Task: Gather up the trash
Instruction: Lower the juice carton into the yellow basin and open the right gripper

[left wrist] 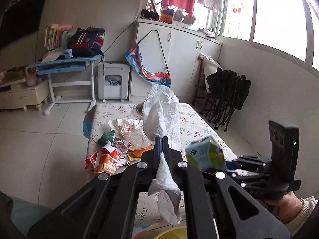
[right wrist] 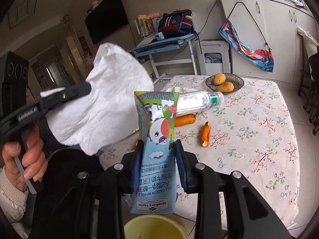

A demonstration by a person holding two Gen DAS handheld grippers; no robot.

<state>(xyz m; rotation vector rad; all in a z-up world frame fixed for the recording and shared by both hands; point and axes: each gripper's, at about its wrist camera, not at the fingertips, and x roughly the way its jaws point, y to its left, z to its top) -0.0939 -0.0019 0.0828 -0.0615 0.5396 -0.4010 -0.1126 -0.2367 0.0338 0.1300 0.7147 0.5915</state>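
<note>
Nearest, below both tools, the rim of a yellow bin (right wrist: 157, 227) shows at the bottom edge, probably where the trash goes. Just above it the right tool (right wrist: 157, 159) clamps a milk carton (right wrist: 157, 139) across its narrow sides at mid-height, the jaws partly closed on it and the print upside down; the carton looks empty, light and easily dented, so a gentle squeeze on its flat faces suits it. To the left, the left tool (left wrist: 161, 144) is pinched fully closed on a crumpled white paper towel (left wrist: 159, 115), which billows beyond the tips and trails back between the arms; it is soft, nearly weightless and tears easily, so the bunched middle is the best hold. Further out on the floral bench (right wrist: 259, 139) lie an orange peel (right wrist: 206, 134), a carrot-like piece and a clear plastic bottle (right wrist: 199, 100) on its side, light but apt to roll. On the bench's left side sits a heap of wrappers (left wrist: 111, 157) and tissue. At the far end a dish of mangoes (right wrist: 224, 82) does not look like trash.
</note>
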